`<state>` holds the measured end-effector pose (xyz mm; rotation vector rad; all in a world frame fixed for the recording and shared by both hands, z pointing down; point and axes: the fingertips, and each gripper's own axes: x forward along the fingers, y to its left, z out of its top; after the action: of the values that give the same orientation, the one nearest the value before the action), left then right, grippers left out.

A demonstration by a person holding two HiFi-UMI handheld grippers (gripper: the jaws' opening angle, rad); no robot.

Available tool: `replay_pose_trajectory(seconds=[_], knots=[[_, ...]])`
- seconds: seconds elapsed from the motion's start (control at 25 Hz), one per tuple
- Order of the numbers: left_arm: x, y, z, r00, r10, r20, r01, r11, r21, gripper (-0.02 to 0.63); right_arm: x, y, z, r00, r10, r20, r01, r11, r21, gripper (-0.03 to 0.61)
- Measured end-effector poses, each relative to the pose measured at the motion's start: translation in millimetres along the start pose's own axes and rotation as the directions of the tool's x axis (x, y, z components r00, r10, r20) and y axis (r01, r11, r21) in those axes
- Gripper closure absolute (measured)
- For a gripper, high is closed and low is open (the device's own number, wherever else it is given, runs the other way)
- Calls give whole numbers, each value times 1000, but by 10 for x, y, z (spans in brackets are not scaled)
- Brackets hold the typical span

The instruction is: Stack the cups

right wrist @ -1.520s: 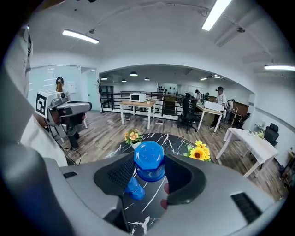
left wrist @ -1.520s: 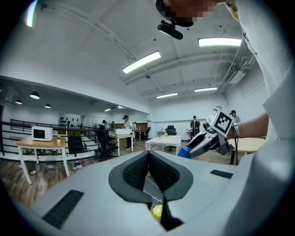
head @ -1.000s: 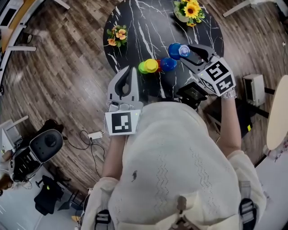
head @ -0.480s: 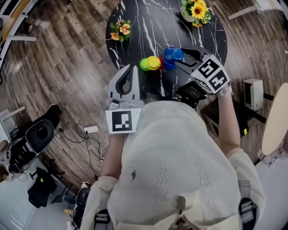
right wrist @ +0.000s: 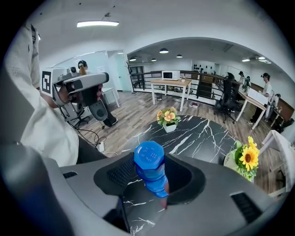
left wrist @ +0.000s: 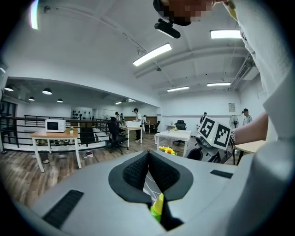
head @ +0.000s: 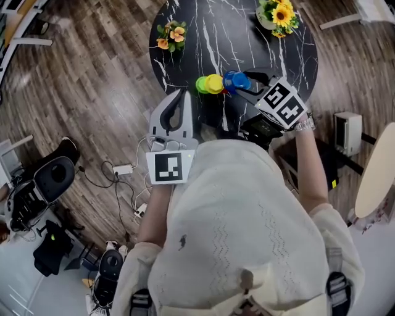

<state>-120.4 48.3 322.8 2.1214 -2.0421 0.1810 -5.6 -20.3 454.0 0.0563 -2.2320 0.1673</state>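
One blue cup (right wrist: 149,157), upturned, tight in right claw (right wrist: 148,177); left claw (left wrist: 148,159) clenched, empty.

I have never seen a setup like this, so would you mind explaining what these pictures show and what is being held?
There is no robot: a person holds a two-jaw gripper in each hand. The top-down picture comes from a camera on the person's head. The other two come from cameras riding on each gripper, looking along its jaws. On the round black marble-patterned table stand a green plastic cup and a yellow plastic cup side by side, plus a small pot of orange flowers and a pot of sunflowers. The right gripper grips a blue plastic cup next to the yellow one. The left gripper is shut and empty, near the table's edge.
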Motion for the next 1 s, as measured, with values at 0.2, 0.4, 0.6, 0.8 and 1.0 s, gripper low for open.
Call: replay_pose_trajectory(seconds=[0.2, 0.4, 0.6, 0.8, 1.0], knots=[[6, 18, -81, 1000, 7, -14, -7, 1000, -9, 592, 92, 33, -37, 1000, 2, -19, -3, 1000, -18, 360], [12, 60, -104, 1000, 12, -22, -12, 1000, -17, 592, 131, 55, -32, 999, -2, -33, 0, 999, -46, 360], [31, 77, -97, 1000, 10, -20, -11, 1000, -14, 592, 149, 94, -24, 999, 6, -36, -8, 998, -57, 359], [43, 70, -106, 1000, 4, -23, -4, 1000, -14, 592, 138, 133, 33, 1000, 30, 5, -29, 999, -39, 357], [68, 52, -105, 1000, -5, -24, 5, 1000, -9, 592, 139, 133, 0, 1000, 31, -5, -31, 999, -40, 331]])
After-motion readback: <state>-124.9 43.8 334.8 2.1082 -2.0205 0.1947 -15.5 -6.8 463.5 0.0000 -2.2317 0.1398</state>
